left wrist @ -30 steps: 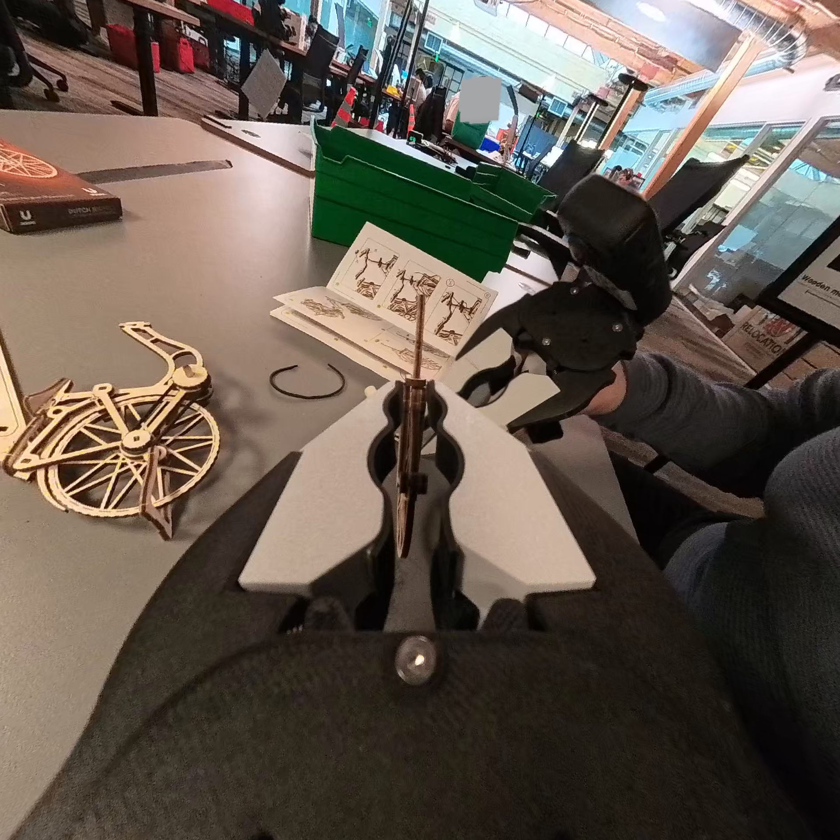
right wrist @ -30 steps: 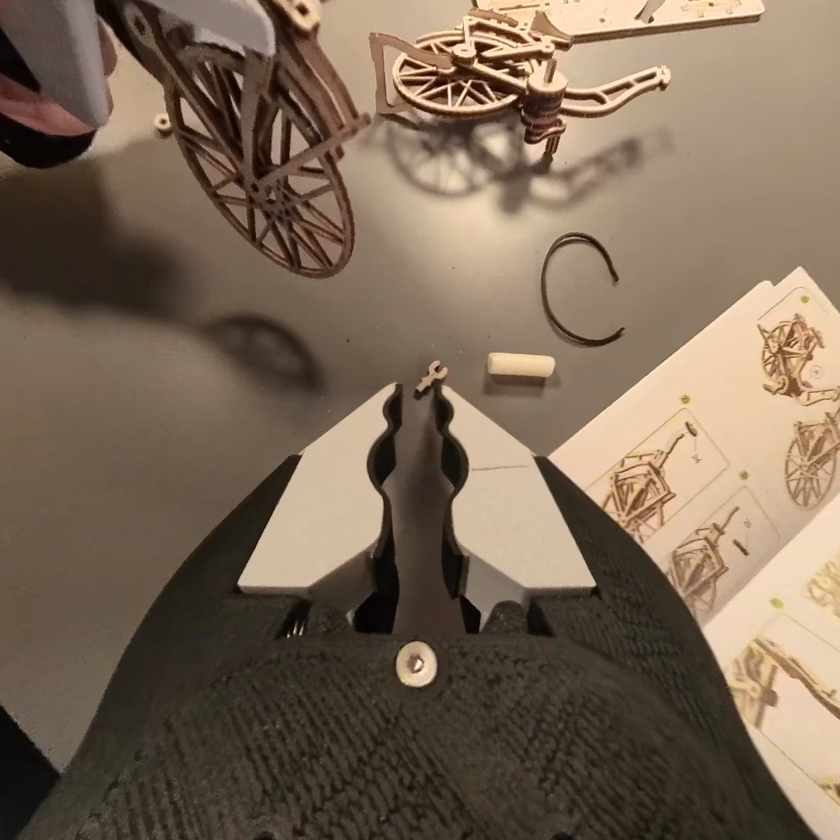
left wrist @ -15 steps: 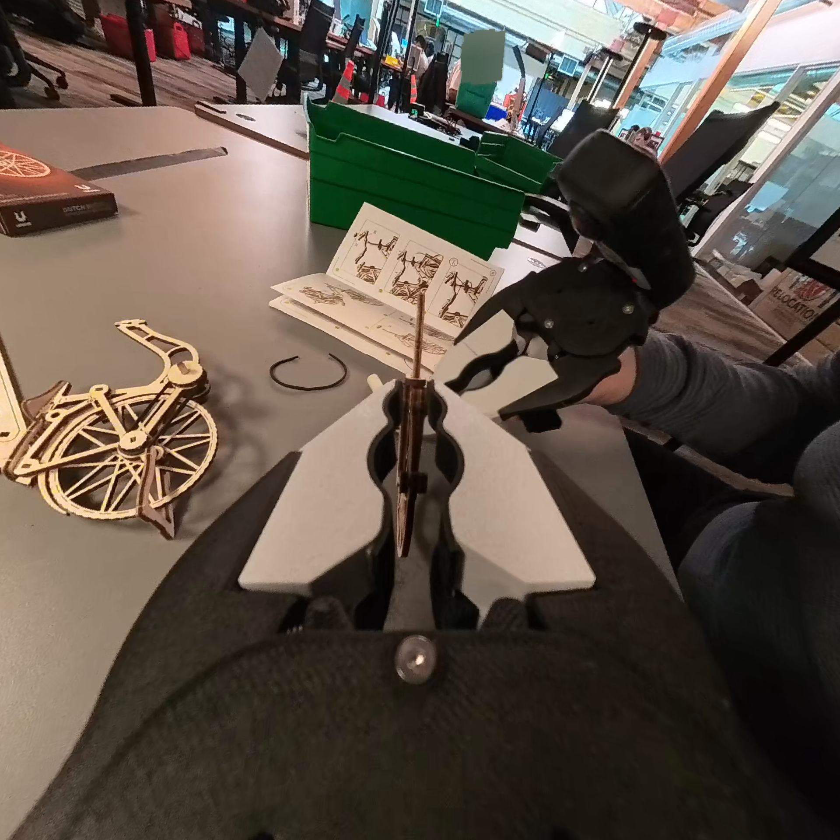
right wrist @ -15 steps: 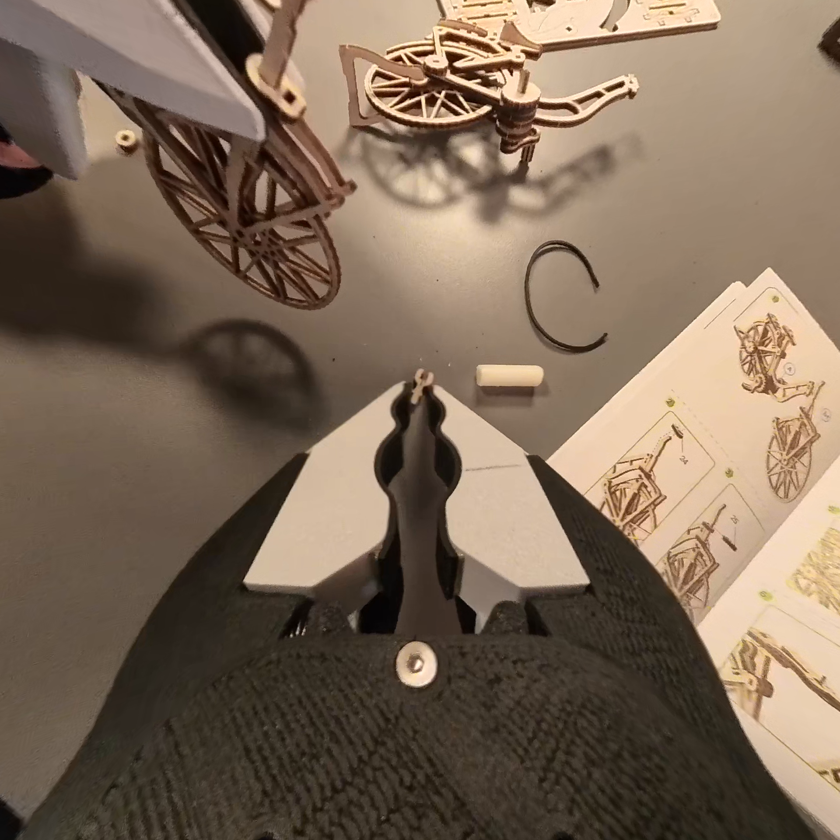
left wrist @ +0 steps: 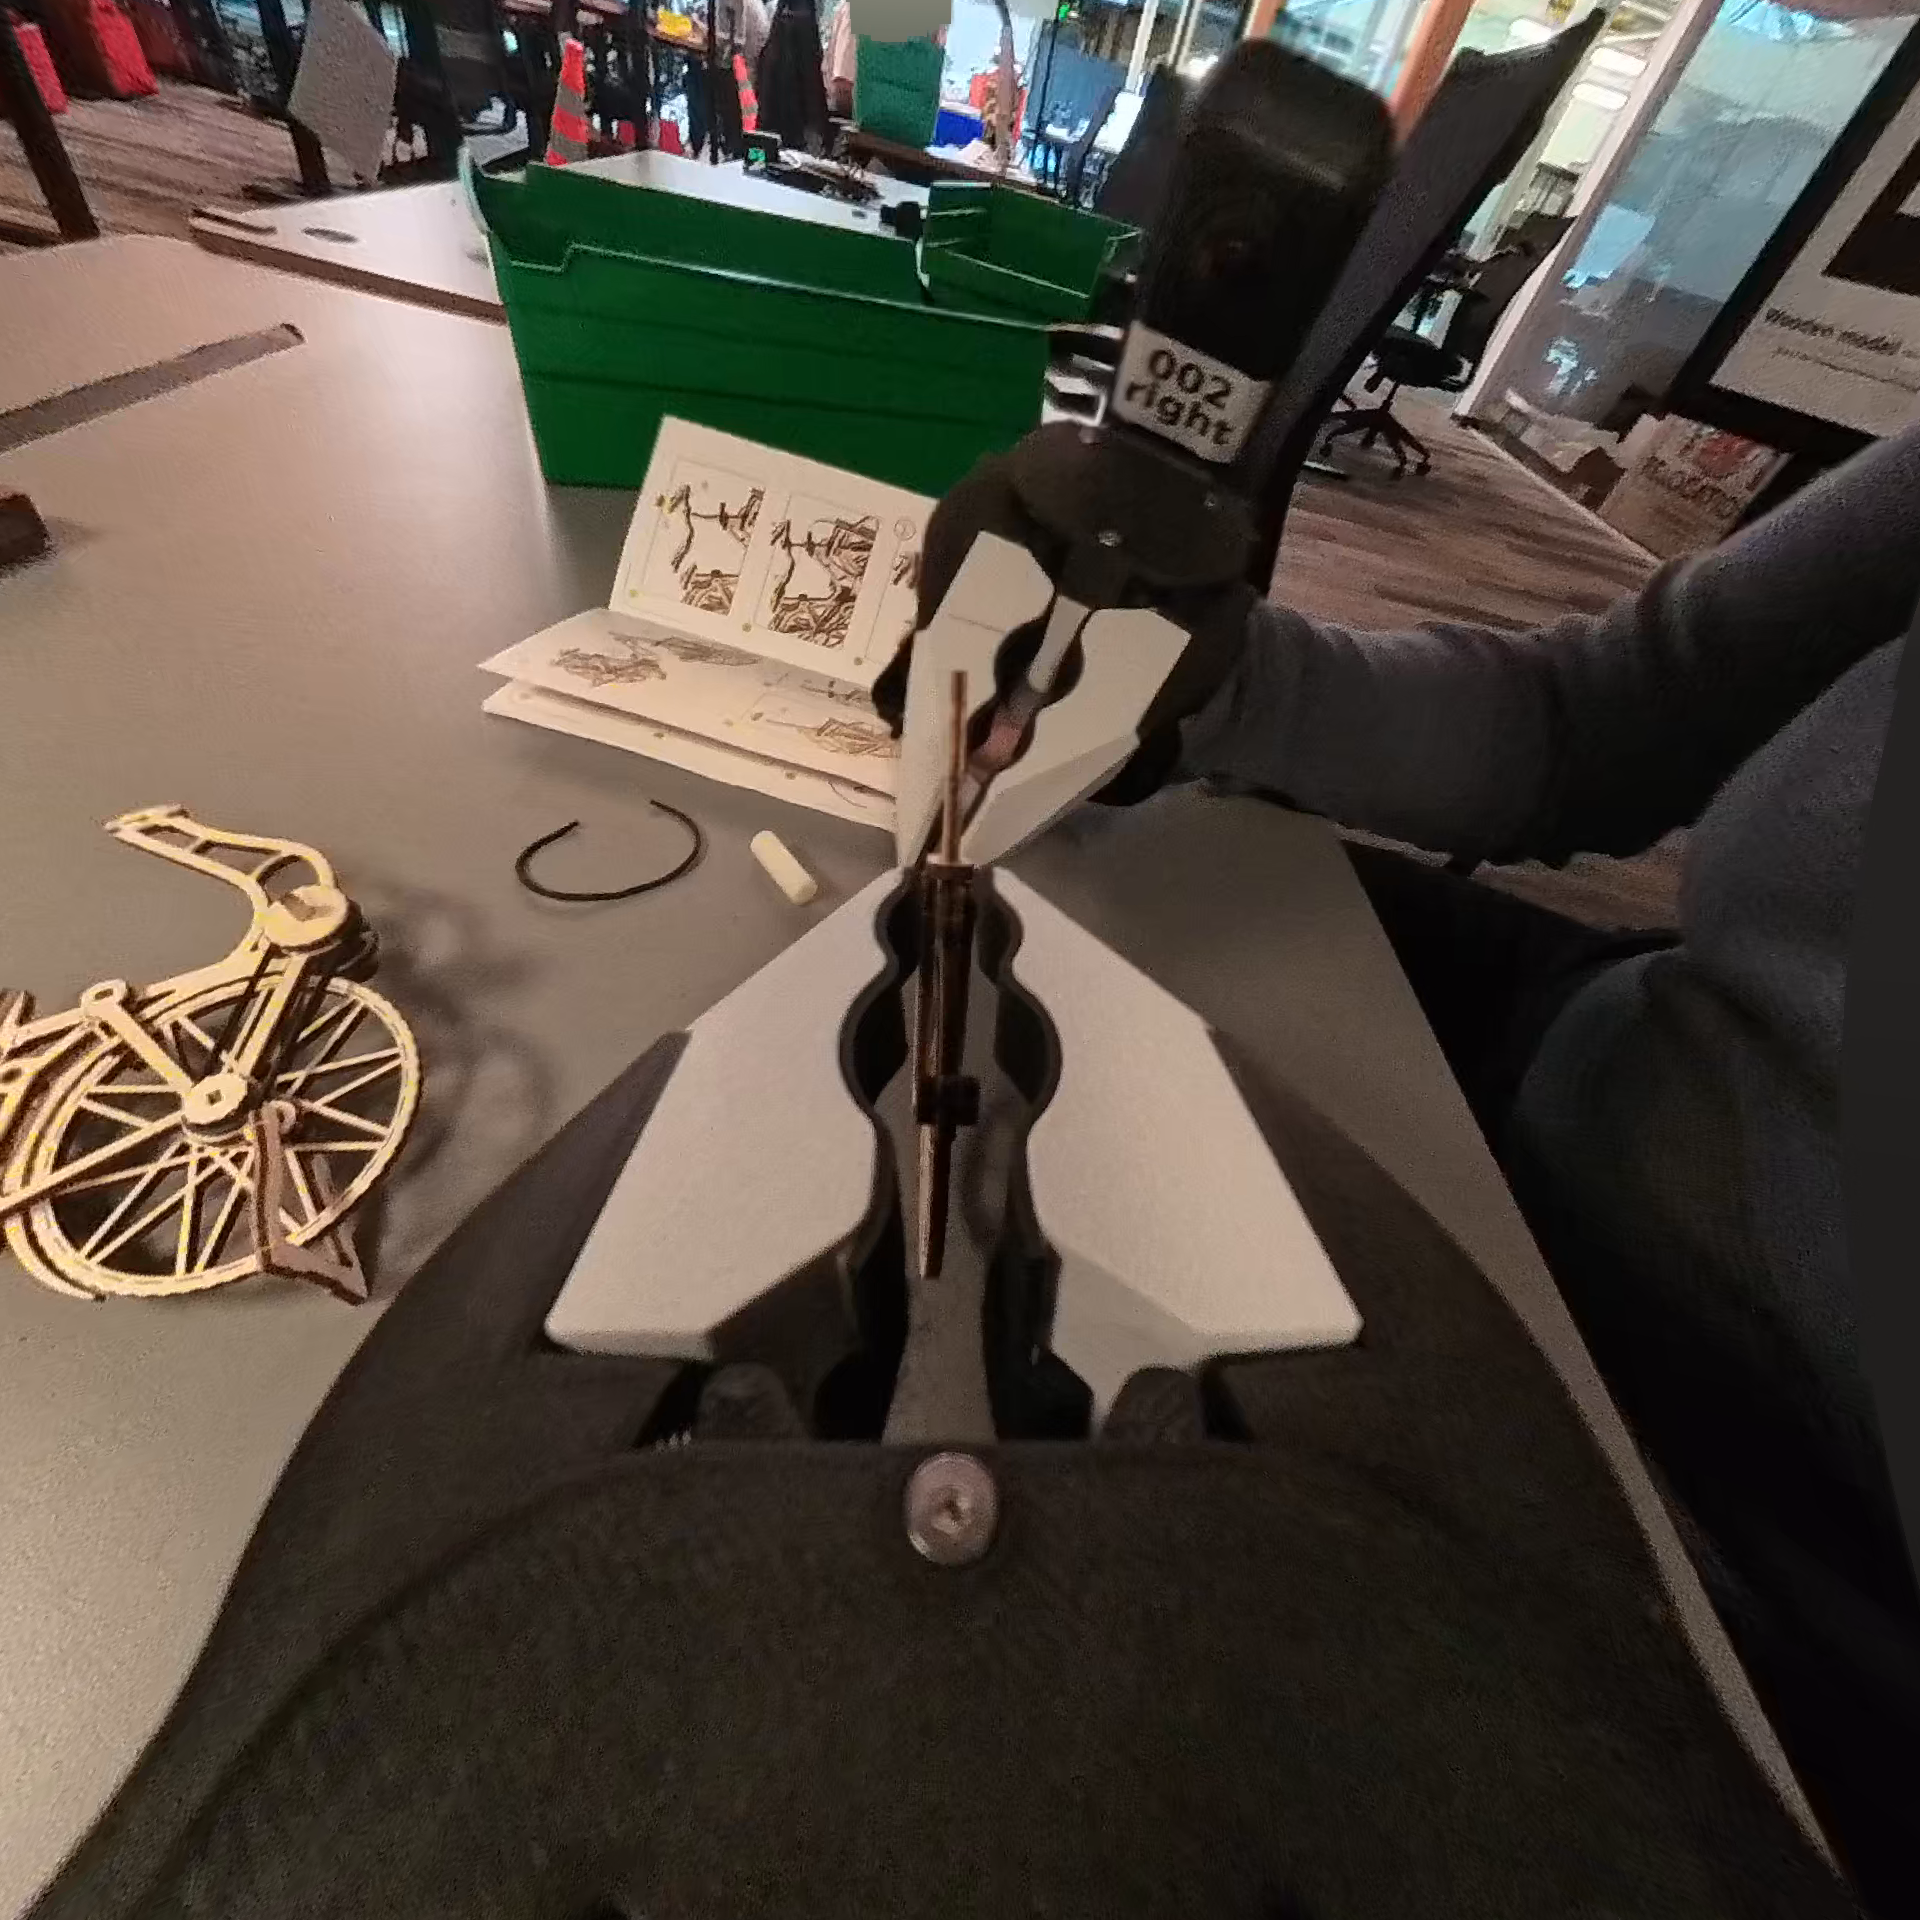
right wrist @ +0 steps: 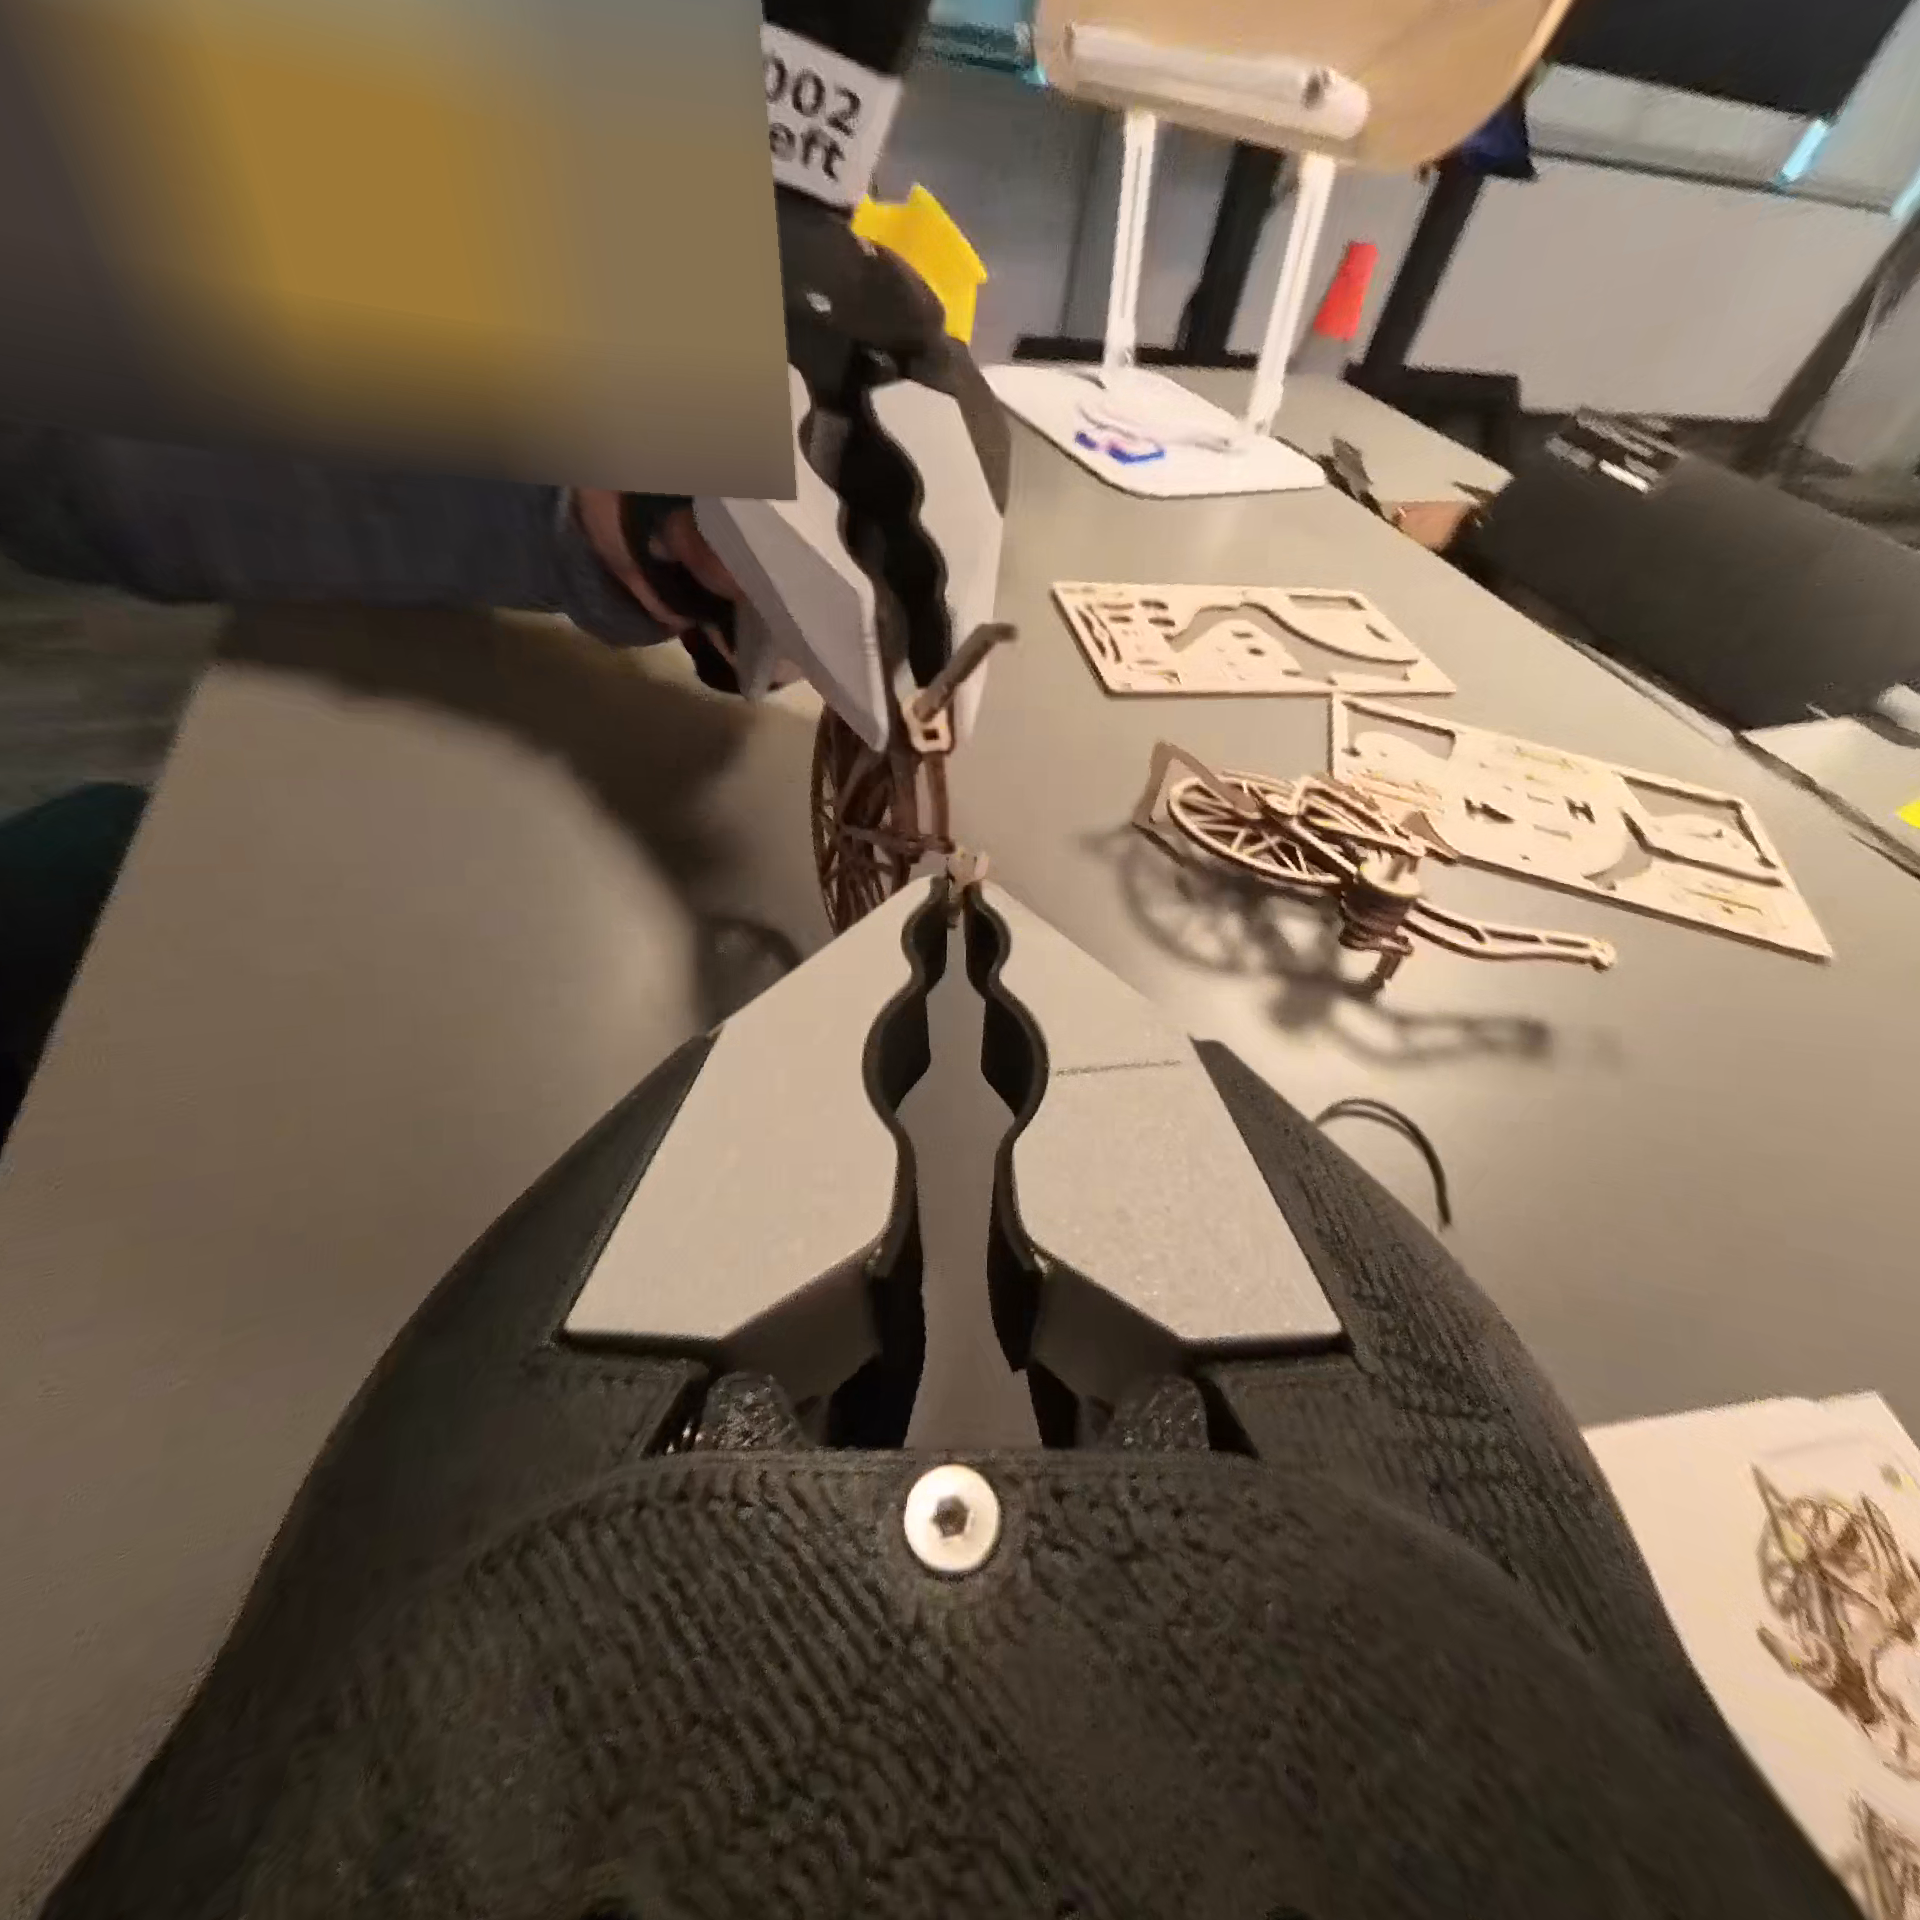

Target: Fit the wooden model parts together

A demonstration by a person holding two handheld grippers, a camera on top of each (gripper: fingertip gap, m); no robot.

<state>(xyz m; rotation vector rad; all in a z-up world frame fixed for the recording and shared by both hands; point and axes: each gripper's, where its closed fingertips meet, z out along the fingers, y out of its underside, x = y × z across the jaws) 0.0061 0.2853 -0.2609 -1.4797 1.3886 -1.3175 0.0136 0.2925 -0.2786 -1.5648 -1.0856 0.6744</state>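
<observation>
My left gripper (left wrist: pixel 948 883) is shut on a wooden wheel assembly (left wrist: pixel 938 1049), seen edge-on between its fingers and held above the table. In the right wrist view the left gripper (right wrist: pixel 920 717) holds the spoked wheel assembly (right wrist: pixel 868 821) upright. My right gripper (right wrist: pixel 961 906) is shut on a small wooden piece (right wrist: pixel 966 868) at its fingertips, right against the lower frame of that assembly. In the left wrist view the right gripper (left wrist: pixel 951 831) points down just beyond my left fingertips. A second wheel assembly (left wrist: pixel 197 1091) lies flat on the table; it also shows in the right wrist view (right wrist: pixel 1320 842).
A black rubber ring (left wrist: pixel 613 857), a white dowel (left wrist: pixel 781 864) and an open instruction booklet (left wrist: pixel 748 582) lie on the grey table (left wrist: pixel 312 520). Green crates (left wrist: pixel 769 322) stand behind. Two punched wooden sheets (right wrist: pixel 1247 634) (right wrist: pixel 1569 821) lie beyond the second assembly. A sleeve (left wrist: pixel 1558 707) is at the right. The grippers are tip to tip, or close to it. My right tips are roughly 9 centimeters from the white dowel (left wrist: pixel 781 864).
My right gripper closed on the small wooden piece on the table, lifted it and swung up to the wheel assembly in my left gripper. The left gripper kept its hold.
</observation>
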